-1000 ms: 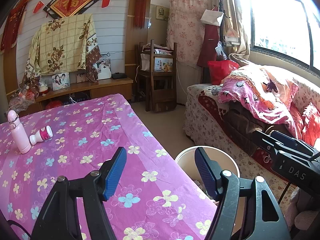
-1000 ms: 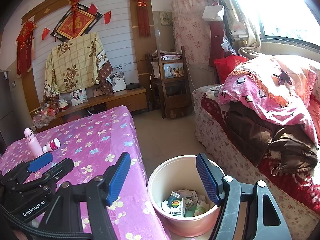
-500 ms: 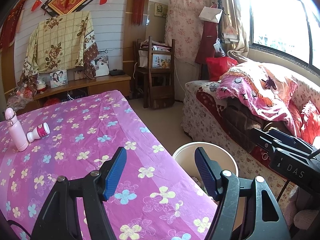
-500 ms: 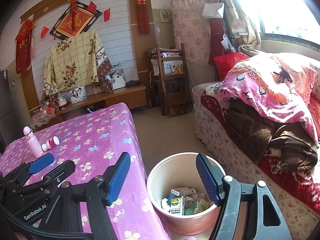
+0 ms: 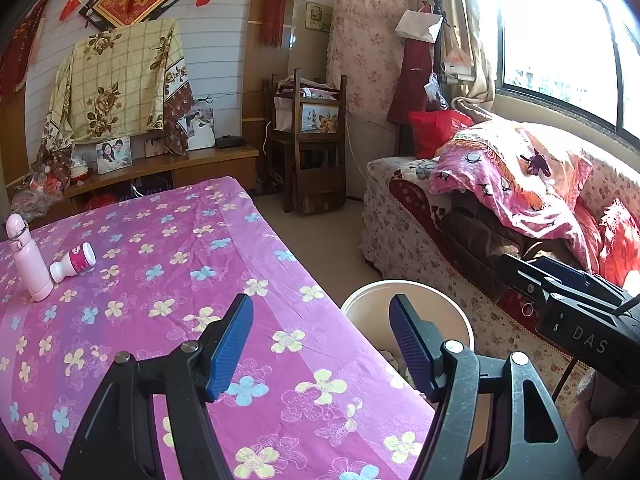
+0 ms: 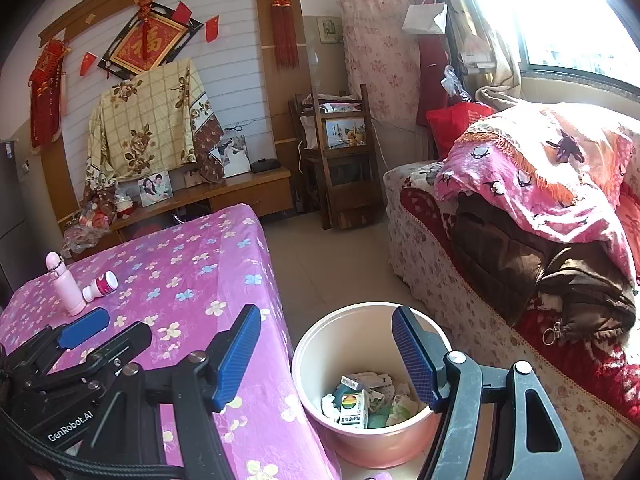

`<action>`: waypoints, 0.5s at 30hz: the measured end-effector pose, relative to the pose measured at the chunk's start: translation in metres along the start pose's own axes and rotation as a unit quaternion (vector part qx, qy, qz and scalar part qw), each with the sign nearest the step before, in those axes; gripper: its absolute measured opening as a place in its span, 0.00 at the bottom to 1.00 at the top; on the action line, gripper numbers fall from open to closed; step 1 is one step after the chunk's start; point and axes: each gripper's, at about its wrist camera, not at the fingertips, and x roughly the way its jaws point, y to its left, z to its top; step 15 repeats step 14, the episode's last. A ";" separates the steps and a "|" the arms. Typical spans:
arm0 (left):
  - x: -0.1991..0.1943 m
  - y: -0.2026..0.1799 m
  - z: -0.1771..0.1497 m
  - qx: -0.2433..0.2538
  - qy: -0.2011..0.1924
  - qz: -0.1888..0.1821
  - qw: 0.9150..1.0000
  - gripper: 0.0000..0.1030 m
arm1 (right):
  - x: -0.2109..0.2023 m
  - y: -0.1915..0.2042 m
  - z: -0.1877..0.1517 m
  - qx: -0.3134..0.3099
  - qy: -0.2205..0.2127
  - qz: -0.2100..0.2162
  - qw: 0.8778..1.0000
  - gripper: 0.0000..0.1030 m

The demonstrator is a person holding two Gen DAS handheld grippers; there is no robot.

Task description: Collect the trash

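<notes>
Both grippers are empty, fingers spread wide. The left gripper [image 5: 320, 344] hovers over the near edge of the tabletop [image 5: 168, 264], and the right gripper [image 6: 326, 354] hangs above the pink bin [image 6: 316, 344] on the floor at the right, which holds small boxes and wrappers. A small tipped bottle [image 5: 74, 261] lies far left on the tabletop, touching or just beside an upright pink flask [image 5: 28, 258]. It looks like a pause between pickups; the next move is likely a reach to that bottle, taking care not to topple the flask
</notes>
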 end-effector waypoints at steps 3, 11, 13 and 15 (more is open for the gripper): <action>0.001 -0.001 0.000 0.000 0.002 -0.002 1.000 0.69 | 0.000 0.000 0.000 -0.001 0.000 0.000 1.000 0.70; 0.001 -0.002 -0.003 0.006 -0.004 -0.009 1.000 0.69 | 0.003 -0.002 -0.004 -0.002 0.005 -0.002 1.000 0.71; 0.002 0.000 -0.004 0.003 -0.002 -0.009 1.000 0.69 | 0.004 -0.002 -0.004 -0.002 0.007 -0.002 1.000 0.71; 0.003 0.002 -0.004 0.000 0.001 -0.010 1.000 0.69 | 0.005 -0.001 -0.004 -0.003 0.007 -0.002 1.000 0.71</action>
